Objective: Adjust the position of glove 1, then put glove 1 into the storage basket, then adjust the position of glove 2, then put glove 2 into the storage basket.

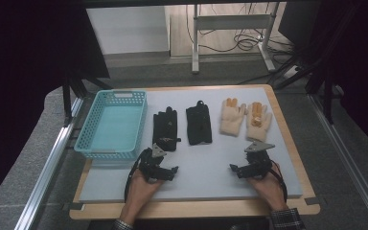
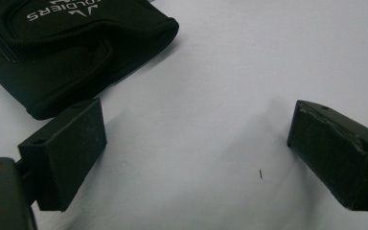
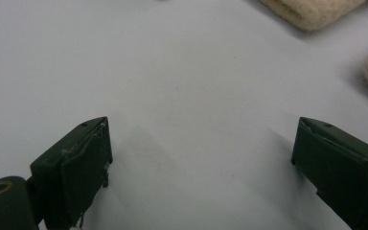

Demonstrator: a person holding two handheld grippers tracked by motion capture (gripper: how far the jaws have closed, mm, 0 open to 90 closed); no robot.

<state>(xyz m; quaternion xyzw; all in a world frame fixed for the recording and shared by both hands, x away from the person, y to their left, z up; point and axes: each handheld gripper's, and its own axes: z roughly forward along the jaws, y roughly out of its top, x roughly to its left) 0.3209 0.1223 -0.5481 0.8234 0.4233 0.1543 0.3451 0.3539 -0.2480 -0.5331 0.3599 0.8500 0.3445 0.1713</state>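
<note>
The work looks to be at its very start: four gloves lie in a row on the tabletop (image 1: 206, 163) and the turquoise basket (image 1: 111, 123) at the far left holds nothing. Both tongs hover low over the bare grey surface in front of the row. The left tongs (image 1: 171, 170) stand wide with nothing between the jaws; in the left gripper view the cuff of the left black glove (image 2: 72, 52) lies just beyond them, near but not touched. The right tongs (image 1: 235, 168) are also spread wide and carry nothing; in the right gripper view the edge of a cream glove (image 3: 311, 12) shows farther off, well apart from the jaws.

The likely next move is a reach forward by the left tongs to the black glove's cuff, jaws lowered flat enough to pinch thin fabric off the surface, then a carry leftward to the basket.

Counted: two black gloves, the left one (image 1: 166, 128) and the right one (image 1: 199, 125); two cream gloves with orange fingertips, one (image 1: 232, 117) beside the other (image 1: 258, 120); one basket; two tongs
</note>
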